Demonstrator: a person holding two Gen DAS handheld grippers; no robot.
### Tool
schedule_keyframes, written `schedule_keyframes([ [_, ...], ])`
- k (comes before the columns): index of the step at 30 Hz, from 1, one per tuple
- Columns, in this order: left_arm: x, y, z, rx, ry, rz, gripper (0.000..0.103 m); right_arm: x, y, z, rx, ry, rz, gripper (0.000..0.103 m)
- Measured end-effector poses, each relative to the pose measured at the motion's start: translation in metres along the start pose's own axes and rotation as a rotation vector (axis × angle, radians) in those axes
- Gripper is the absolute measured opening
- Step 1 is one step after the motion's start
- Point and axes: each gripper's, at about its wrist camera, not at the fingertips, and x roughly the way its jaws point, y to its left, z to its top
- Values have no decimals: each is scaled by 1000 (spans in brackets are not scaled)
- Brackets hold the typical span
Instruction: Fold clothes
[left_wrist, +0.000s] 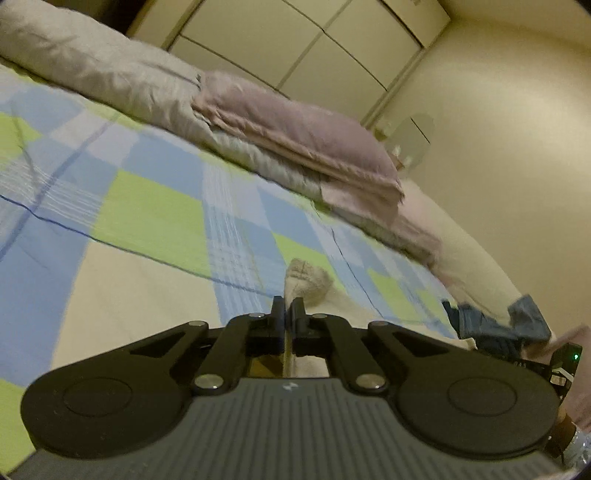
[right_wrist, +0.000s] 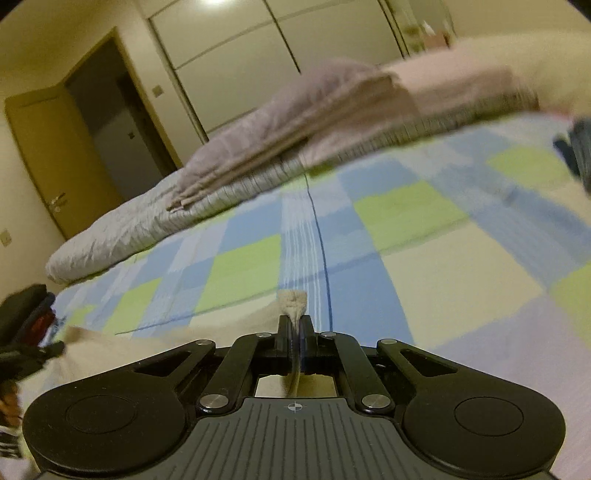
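A cream cloth (left_wrist: 308, 282) lies on the checked bedspread (left_wrist: 147, 206). My left gripper (left_wrist: 288, 308) is shut on an edge of it, and a bunched tuft pokes out past the fingertips. In the right wrist view my right gripper (right_wrist: 295, 323) is likewise shut on the cream cloth (right_wrist: 293, 299), which spreads away to the left over the bedspread (right_wrist: 406, 206). The other gripper's black body (right_wrist: 22, 332) shows at the left edge there. Each view hides the cloth's lower part behind the gripper body.
A folded lilac and grey quilt stack (left_wrist: 295, 140) and a grey pillow (left_wrist: 92, 62) lie along the bed's far side. A blue denim garment (left_wrist: 495, 325) sits at the right. White wardrobe doors (right_wrist: 258, 55) and a dark open doorway (right_wrist: 110, 129) stand beyond.
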Motion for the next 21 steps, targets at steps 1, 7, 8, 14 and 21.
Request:
schedule_keyframes([
  [1,-2,1,0,-2,-8,8,1,7,1,0,-3,16,-11,2],
  [7,30,12,-15,-8,83,110,1,55,5,-8,-19,130,-94,2],
  [8,35,14,-16,-9,83,118,1,60,4,-9,-16,134,-105,2],
  [14,48,11,-16,37,148,174,4,70,-1,-16,-4,168,-152,2],
  [21,23,-21,0,102,33,243,12,39,39,-11,-101,56,-306,33],
])
